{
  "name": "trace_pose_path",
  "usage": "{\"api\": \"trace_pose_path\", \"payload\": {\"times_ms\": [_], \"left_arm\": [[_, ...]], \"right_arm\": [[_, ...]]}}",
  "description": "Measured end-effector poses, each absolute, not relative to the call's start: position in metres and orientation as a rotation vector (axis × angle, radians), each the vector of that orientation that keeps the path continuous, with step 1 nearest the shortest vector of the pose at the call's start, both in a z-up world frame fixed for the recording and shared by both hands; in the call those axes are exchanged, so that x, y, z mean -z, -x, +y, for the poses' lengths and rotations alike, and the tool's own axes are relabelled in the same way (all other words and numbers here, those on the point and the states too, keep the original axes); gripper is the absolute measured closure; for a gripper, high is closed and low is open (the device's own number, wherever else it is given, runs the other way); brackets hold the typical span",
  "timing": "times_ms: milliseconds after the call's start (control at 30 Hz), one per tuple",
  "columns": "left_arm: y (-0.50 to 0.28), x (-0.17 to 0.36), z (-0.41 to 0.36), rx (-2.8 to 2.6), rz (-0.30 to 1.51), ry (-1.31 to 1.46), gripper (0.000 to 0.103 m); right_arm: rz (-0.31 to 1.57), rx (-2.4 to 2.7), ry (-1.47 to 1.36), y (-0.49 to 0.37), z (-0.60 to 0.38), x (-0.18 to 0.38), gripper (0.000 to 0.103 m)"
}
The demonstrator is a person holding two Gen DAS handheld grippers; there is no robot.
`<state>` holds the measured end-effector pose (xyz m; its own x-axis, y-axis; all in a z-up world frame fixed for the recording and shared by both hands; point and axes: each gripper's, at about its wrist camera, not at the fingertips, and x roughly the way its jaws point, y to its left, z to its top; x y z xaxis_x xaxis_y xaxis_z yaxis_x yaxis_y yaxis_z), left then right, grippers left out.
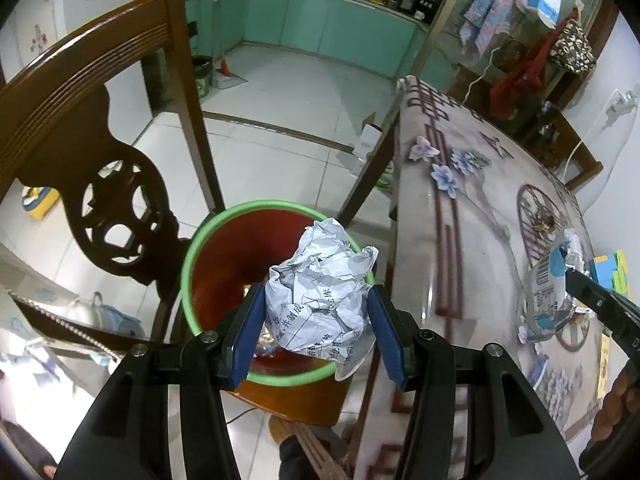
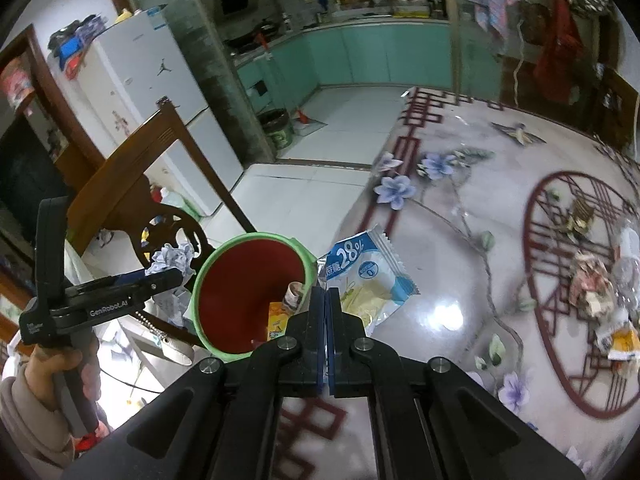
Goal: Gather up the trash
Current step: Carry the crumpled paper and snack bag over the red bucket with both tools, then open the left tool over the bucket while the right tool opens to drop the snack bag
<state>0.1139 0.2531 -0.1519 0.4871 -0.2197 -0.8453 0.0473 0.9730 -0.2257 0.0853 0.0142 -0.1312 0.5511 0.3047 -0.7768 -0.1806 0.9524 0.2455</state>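
Note:
My left gripper [image 1: 316, 294] is shut on a crumpled ball of printed white paper [image 1: 328, 252], held over the near rim of a bin [image 1: 188, 264] with a green rim and red inside. In the right wrist view the bin [image 2: 240, 276] stands beside the table edge, with the left gripper [image 2: 176, 274] and its paper [image 2: 172, 258] at the bin's left. My right gripper [image 2: 325, 300] is shut on a corner of a blue and white snack wrapper [image 2: 368, 276], right of the bin over the table edge. An orange packet [image 2: 276, 320] lies inside the bin.
A carved wooden chair [image 1: 80, 120] stands left of the bin. The glossy flowered table [image 2: 460, 300] fills the right side, with more scraps and wrappers [image 2: 592, 284] on its round red pattern. A hand [image 2: 48, 364] holds the left gripper's handle. White floor tiles lie beyond.

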Motion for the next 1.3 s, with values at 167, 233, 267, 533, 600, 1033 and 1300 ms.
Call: {"api": "trace_pose_path", "payload": {"times_ms": [167,233,267,533,600,1033,1300], "left_arm": [[-0.120,0.153,0.261,0.144,1.047,0.175,0.052],[-0.122,0.154,0.263,0.140,1.049,0.167,0.052],[-0.123,0.155,0.264,0.138,1.050,0.165,0.052],[-0.125,0.165,0.267,0.135,1.067,0.150,0.052],[-0.126,0.167,0.269,0.130,1.073,0.152,0.052],[-0.137,0.185,0.283,0.115,1.112,0.143,0.052],[-0.145,0.190,0.282,0.132,1.122,0.125,0.052]], "right_arm": [[0.916,-0.320,-0.103,-0.093,0.032,0.124,0.102],[0.906,-0.334,-0.102,-0.097,0.039,0.122,0.102],[0.903,-0.339,-0.104,-0.098,0.041,0.121,0.102],[0.879,-0.398,-0.090,-0.106,0.071,0.114,0.102],[0.882,-0.413,-0.085,-0.109,0.078,0.115,0.102],[0.904,-0.470,-0.090,-0.120,0.112,0.124,0.102],[0.930,-0.473,-0.103,-0.130,0.117,0.132,0.102]]}}
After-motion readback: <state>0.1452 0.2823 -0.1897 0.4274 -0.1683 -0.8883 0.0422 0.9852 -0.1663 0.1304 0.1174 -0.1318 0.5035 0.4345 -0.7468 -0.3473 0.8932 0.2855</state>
